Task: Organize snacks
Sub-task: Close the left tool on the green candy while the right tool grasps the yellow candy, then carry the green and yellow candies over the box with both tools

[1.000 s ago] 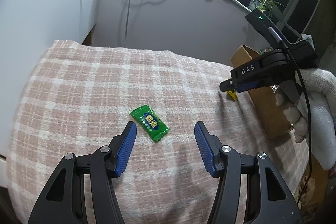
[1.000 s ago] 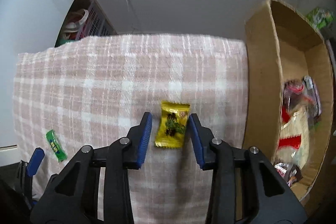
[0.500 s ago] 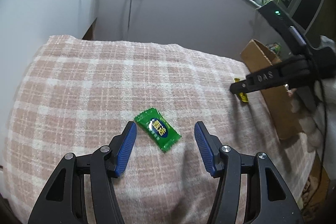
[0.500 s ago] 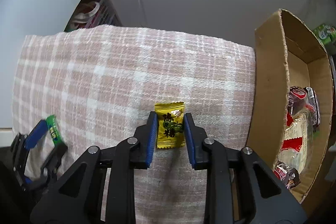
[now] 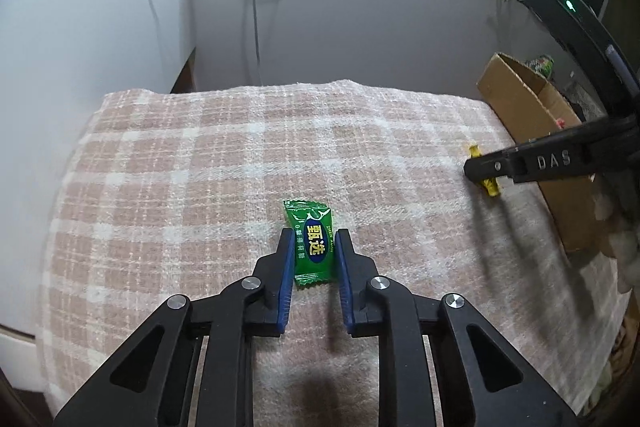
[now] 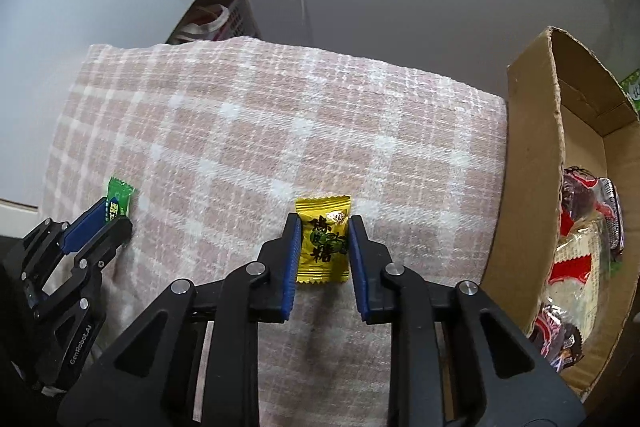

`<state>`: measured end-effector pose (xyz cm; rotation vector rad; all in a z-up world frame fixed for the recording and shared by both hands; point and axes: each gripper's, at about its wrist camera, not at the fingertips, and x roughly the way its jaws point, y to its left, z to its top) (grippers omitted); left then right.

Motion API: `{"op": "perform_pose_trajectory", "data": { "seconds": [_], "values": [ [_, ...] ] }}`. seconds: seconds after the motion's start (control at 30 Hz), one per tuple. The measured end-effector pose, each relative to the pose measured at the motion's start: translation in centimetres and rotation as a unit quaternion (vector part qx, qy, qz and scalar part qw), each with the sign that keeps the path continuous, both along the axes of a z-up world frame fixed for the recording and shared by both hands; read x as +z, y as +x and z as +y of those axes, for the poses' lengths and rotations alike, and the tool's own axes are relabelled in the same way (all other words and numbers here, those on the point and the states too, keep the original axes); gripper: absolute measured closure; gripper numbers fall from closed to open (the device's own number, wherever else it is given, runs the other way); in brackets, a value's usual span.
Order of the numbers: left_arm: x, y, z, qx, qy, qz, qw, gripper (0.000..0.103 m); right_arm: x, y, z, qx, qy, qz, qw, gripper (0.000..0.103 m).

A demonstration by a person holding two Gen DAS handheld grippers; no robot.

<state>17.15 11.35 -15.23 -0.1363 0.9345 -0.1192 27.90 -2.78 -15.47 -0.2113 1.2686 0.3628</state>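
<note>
- Gripping one sweet apiece, both tools are down at the checked pink cloth [image 5: 208,163], so this moment falls at the pick-up stage of a double transfer.
- Left gripper [image 5: 311,247]: its jaws have just been closing, and the blue pads now pinch the green candy [image 5: 310,243] by its long edges. The wrapper looks to be low over the cloth, near the middle of the bed of fabric; whether it has lifted clear cannot be told.
- Right gripper [image 6: 322,242]: its jaws too have just been closing, and they clamp the yellow candy [image 6: 322,239] between them, close to the cloth's right-hand border.
- Cardboard box [image 6: 532,163]: it stands just beside that border, open at the top. Several wrapped snacks [image 6: 580,243], red, dark and pale, already lie in its near end; its far end shows bare cardboard.
- Done, as judged from the layout: an earlier share of the snacks is sorted into the box, and no loose items other than these two show on the cloth.
- Left to do: carry both candies across and release them inside the box. The yellow one has only the box wall to clear; the green one has most of the cloth's width to cross.
- A green packet [image 5: 541,65] shows beyond the box; its role is unclear.
</note>
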Motion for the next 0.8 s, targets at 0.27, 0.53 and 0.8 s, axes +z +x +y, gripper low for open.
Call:
{"op": "perform_pose_trajectory", "data": {
  "seconds": [0.27,0.53,0.8],
  "values": [
    [1.8,-1.5,-0.5,0.000,0.002,-0.020,0.9998,0.085,3.1,-4.5,-1.5,0.022,0.040,-0.031,0.998,0.079],
    [6.5,-3.0,-3.5,-0.025,0.004,-0.070,0.9972,0.085,8.5,-5.5,-3.4,0.045,0.066,-0.076,0.994,0.079],
    [9.8,-2.7,-9.1,-0.072,0.000,-0.109,0.9914,0.085,11.5,-5.3,-7.8,0.032,0.077,-0.108,0.991,0.079]
  ]
}}
